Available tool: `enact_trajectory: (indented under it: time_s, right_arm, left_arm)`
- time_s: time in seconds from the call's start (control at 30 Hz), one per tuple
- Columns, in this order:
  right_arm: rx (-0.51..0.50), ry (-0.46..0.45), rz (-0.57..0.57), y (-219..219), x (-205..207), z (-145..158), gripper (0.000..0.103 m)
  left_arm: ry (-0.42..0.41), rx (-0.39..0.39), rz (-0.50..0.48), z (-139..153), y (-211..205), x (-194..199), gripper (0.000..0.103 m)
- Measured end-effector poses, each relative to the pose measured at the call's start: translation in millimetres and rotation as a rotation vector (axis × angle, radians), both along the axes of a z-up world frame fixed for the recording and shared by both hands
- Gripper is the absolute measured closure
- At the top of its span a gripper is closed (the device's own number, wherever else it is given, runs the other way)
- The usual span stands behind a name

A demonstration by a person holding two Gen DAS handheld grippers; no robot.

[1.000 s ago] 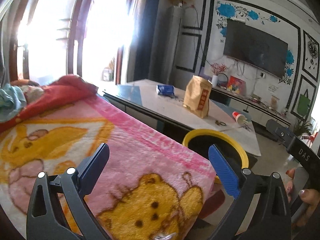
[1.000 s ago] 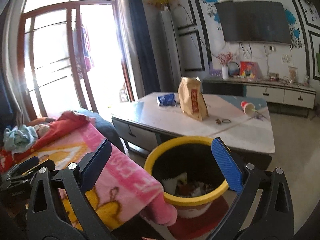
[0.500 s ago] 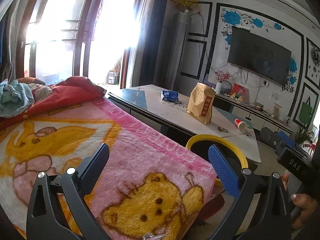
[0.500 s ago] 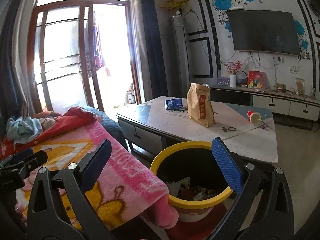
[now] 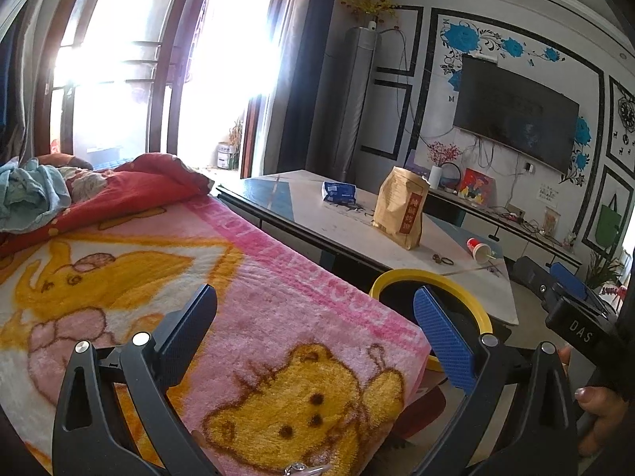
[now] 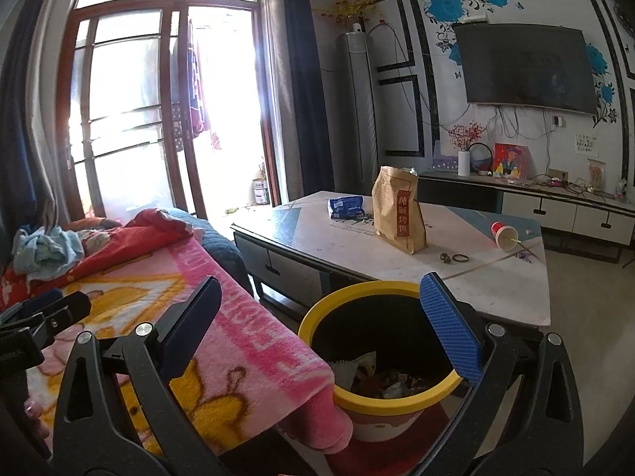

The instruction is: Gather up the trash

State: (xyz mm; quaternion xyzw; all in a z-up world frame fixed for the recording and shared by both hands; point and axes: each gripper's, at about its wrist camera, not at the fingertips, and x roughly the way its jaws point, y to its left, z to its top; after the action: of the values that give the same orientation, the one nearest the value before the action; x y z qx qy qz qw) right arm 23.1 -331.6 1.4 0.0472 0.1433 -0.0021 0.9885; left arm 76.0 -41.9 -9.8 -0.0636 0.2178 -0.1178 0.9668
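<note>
A yellow-rimmed trash bin with scraps inside stands on the floor between the sofa and the coffee table; it also shows in the left wrist view. On the table lie a brown paper bag, a blue wrapper and a tipped red paper cup. My right gripper is open and empty, above the bin's near side. My left gripper is open and empty, over the pink blanket.
A pink and yellow cartoon blanket covers the sofa, with red bedding and a light blue cloth behind. Hair ties lie on the table. A TV cabinet stands against the far wall.
Both grippers have drawn back and risen a little, so the table and bin look farther. Both stay open and empty.
</note>
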Motion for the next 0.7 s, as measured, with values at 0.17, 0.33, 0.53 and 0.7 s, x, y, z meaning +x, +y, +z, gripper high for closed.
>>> enact_trajectory:
  time_s: [0.17,0.33,0.53,0.7]
  right_arm:
    - [0.000,0.000,-0.001,0.0,-0.1,-0.1,0.011]
    - [-0.002,-0.001,-0.001,0.9,-0.1,0.0,0.011]
    - [-0.002,-0.001,-0.002,0.8,-0.1,-0.2,0.011]
    - [-0.002,-0.001,-0.002,0.6,0.2,-0.4,0.011]
  left_arm:
    - [-0.001,-0.001,0.004,0.4,0.8,-1.2,0.006]
    - [-0.002,-0.003,0.004,1.9,1.1,-1.1,0.006]
    - [-0.004,-0.003,0.006,1.9,1.3,-1.3,0.006]
    - [-0.004,-0.002,0.008,2.9,0.9,-0.9,0.006]
